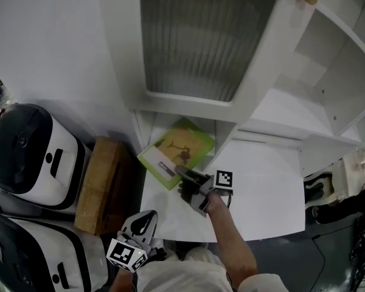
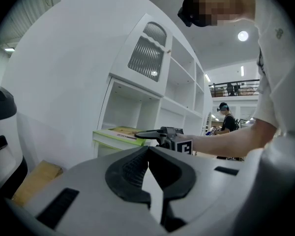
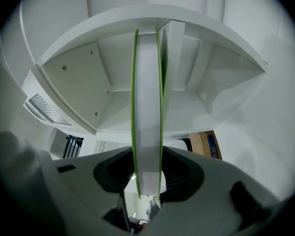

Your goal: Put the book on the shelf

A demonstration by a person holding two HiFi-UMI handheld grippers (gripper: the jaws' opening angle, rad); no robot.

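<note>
A green-covered book [image 1: 175, 151] lies flat at the mouth of the lowest left compartment of the white shelf unit [image 1: 274, 111], its far half inside. My right gripper [image 1: 185, 174] is shut on the book's near corner. In the right gripper view the book's white page edge [image 3: 146, 107] stands between the jaws, pointing into the compartment [image 3: 83, 82]. The left gripper view shows the book [image 2: 119, 132] level at the compartment's floor, with the right gripper [image 2: 143, 133] behind it. My left gripper [image 1: 147, 216] hangs low near my body with its tips [image 2: 148, 149] together and nothing in them.
Two black-and-white appliances [image 1: 24, 151] [image 1: 24, 248] and a cardboard box [image 1: 103, 184] stand on the floor left of the shelf unit. A ribbed-glass cabinet door [image 1: 201, 35] hangs above the compartment. A person [image 2: 226, 119] stands far off in the room.
</note>
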